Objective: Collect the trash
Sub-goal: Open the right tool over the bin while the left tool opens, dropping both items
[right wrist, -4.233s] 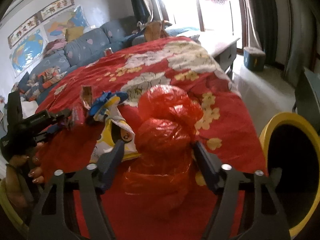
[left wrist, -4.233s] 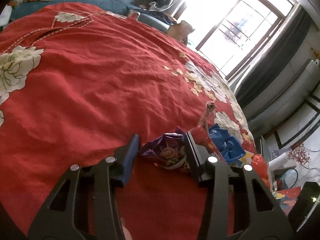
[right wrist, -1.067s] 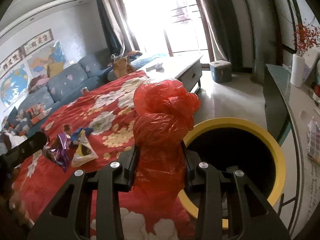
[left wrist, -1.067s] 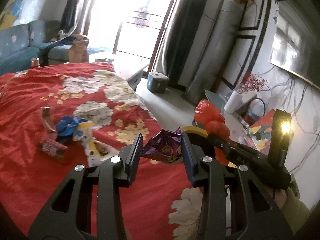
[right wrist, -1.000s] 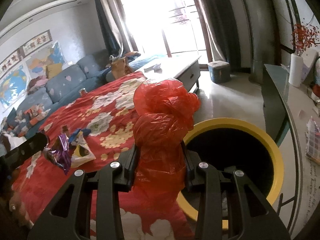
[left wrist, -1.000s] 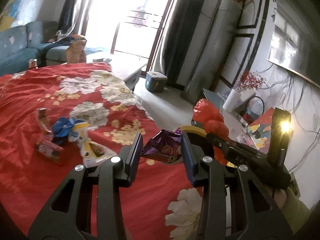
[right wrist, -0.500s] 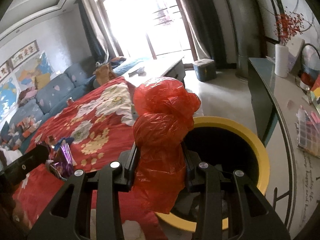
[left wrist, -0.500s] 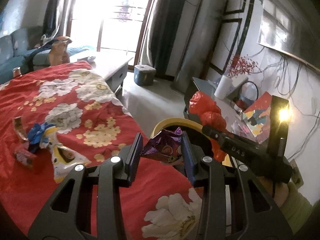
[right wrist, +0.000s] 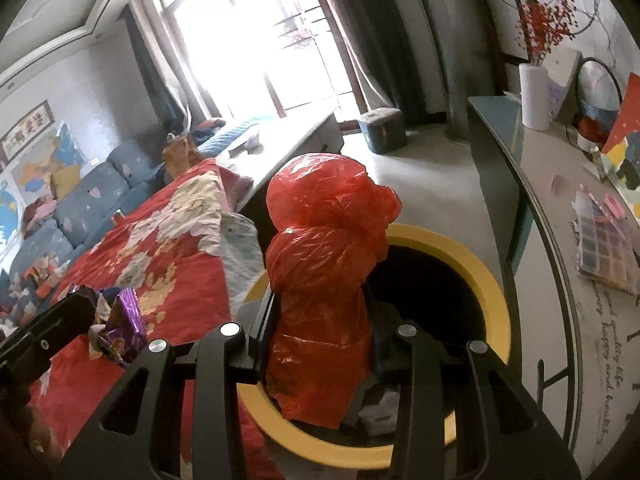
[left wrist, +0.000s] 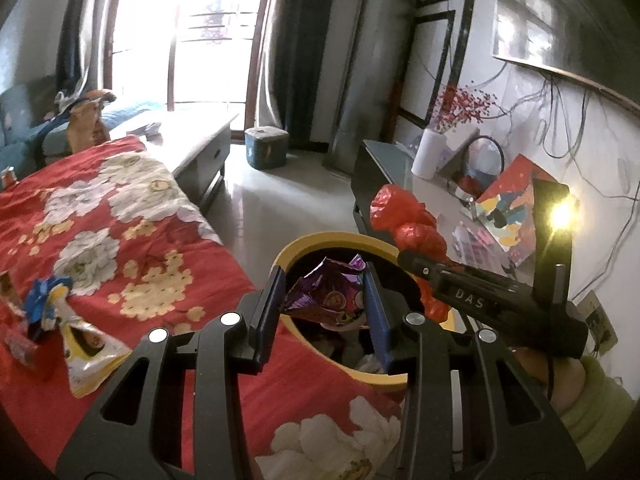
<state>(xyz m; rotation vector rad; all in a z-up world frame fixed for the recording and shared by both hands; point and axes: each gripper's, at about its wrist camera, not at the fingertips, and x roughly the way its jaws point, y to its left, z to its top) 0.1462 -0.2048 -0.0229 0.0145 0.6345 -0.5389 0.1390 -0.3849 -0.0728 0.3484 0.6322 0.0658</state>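
Bin [right wrist: 486,280] beside the bed [left wrist: 120,216]; wrapper [left wrist: 328,296] and bag [right wrist: 324,272] above its mouth.

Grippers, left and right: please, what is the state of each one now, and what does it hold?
Left gripper: closed on the purple snack wrapper.
Right gripper: closed on the red plastic bag.

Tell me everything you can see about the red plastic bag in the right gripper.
The red plastic bag is thin, crinkled, glossy film, bunched into two rounded lumps above a flatter hanging tail. It stands upright, pinched at its lower part by the right gripper, over the yellow-rimmed bin; its tail dips below the rim. Nothing else appears to touch it.
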